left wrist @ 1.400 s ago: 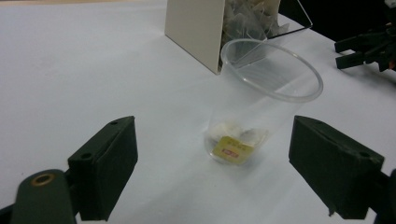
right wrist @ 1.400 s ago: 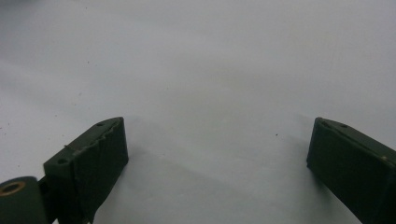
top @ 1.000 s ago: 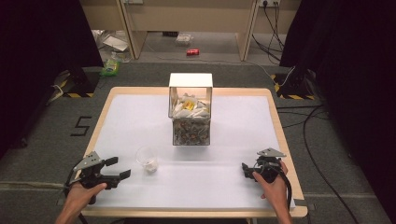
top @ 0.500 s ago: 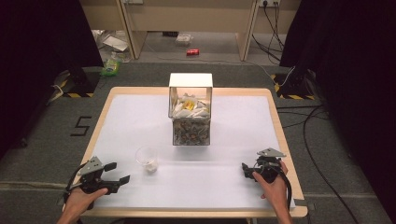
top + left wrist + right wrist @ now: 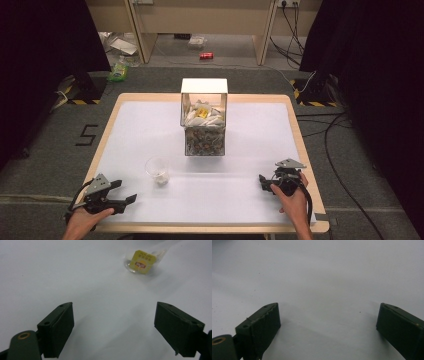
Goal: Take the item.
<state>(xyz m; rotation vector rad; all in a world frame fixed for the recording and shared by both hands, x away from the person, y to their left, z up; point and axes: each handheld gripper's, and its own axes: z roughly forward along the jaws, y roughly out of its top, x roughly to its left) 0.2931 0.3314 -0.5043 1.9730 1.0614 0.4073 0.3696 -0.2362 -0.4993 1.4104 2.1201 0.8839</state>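
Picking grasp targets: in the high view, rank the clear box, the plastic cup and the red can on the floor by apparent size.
1. Clear box, largest by far.
2. Plastic cup.
3. Red can, smallest, though it lies farther from the camera, so its true size is unsure.

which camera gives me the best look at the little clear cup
The left gripper view: the cup sits ahead of the open jaws, its yellow tag readable as a label. The high view shows it small, left of the box. The right gripper view faces bare table.

Matt white table (image 5: 150, 130) with a pale wooden rim; clear glossy box (image 5: 204, 125) and cup (image 5: 157, 169), probably plastic.
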